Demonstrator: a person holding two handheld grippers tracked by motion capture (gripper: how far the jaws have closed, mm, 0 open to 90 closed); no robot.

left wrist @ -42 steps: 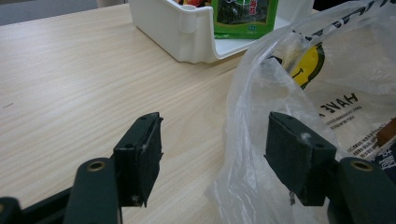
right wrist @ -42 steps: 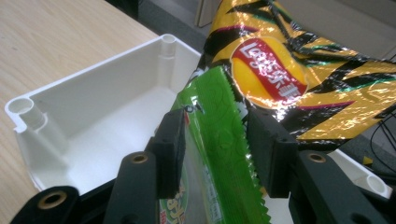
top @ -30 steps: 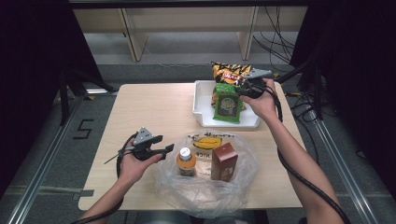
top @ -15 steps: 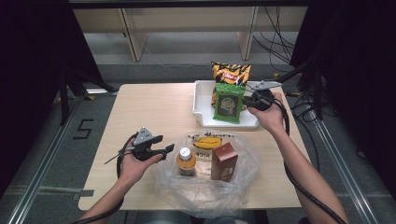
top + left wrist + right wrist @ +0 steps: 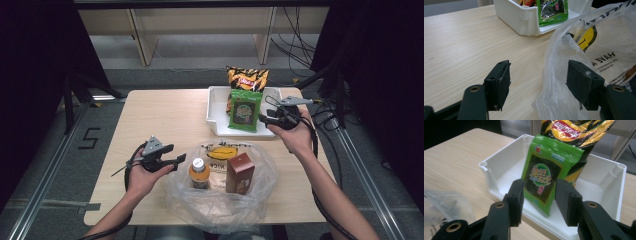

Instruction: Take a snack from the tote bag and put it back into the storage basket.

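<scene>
**Green packet in the tray, both grippers empty**

At the left, the left gripper [image 5: 172, 161] rests low over the table [image 5: 165, 115] with its jaws spread wide and nothing pinched between them. Just past its fingertips, on their far side, sits the clear plastic bag [image 5: 220, 200]; in the left gripper view the bag's crumpled film [image 5: 564, 75] lies between the two pads and close to the right one, but neither pad presses on it. Inside the bag, further right of those fingertips, stand an orange drink bottle [image 5: 199, 173] and a brown carton [image 5: 239, 173].

Beyond the bag, the white tray [image 5: 214, 112] holds the green seaweed packet [image 5: 244, 110], which leans upright against the orange-and-black chip bag [image 5: 247, 79] behind it.

At the right, the right gripper [image 5: 263, 119] points at the tray from its near right corner. Its jaws have just been opening and now stand partly apart — nothing is gripped. In the right gripper view the green packet [image 5: 546, 180] shows through the gap between the pads [image 5: 517, 197], standing beyond the fingertips and clear of them, with the tray's front wall [image 5: 499, 185] just ahead.
</scene>
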